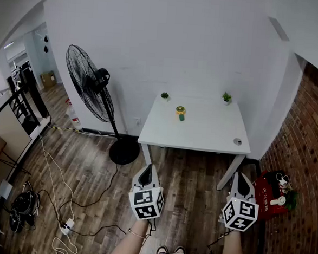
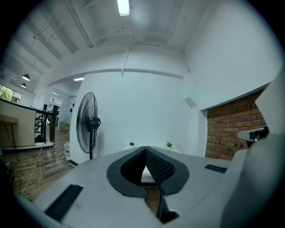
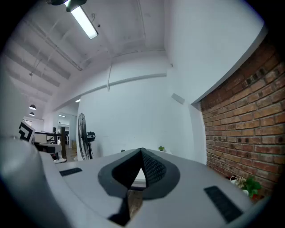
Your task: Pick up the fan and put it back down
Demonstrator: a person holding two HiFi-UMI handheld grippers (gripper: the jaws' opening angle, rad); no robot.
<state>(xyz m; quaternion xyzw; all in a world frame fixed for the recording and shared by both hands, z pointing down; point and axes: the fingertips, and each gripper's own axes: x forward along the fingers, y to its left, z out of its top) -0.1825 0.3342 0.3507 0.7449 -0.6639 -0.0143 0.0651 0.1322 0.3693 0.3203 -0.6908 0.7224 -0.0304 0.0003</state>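
Observation:
A small yellow fan on a green base (image 1: 180,113) stands upright near the back of the white table (image 1: 202,136). A tall black pedestal fan (image 1: 91,86) stands on the floor left of the table; it also shows in the left gripper view (image 2: 88,124) and the right gripper view (image 3: 83,142). My left gripper (image 1: 148,167) (image 2: 145,148) is held level, short of the table's front edge, shut with nothing in it. My right gripper (image 1: 240,175) (image 3: 141,150) is beside it near the table's right leg, also shut and empty.
Two small potted plants (image 1: 165,95) (image 1: 226,97) sit at the table's back edge, and a small round object (image 1: 237,141) near its front right corner. A red box (image 1: 269,194) stands by the brick wall (image 1: 306,161). Cables and a power strip (image 1: 66,227) lie on the wooden floor.

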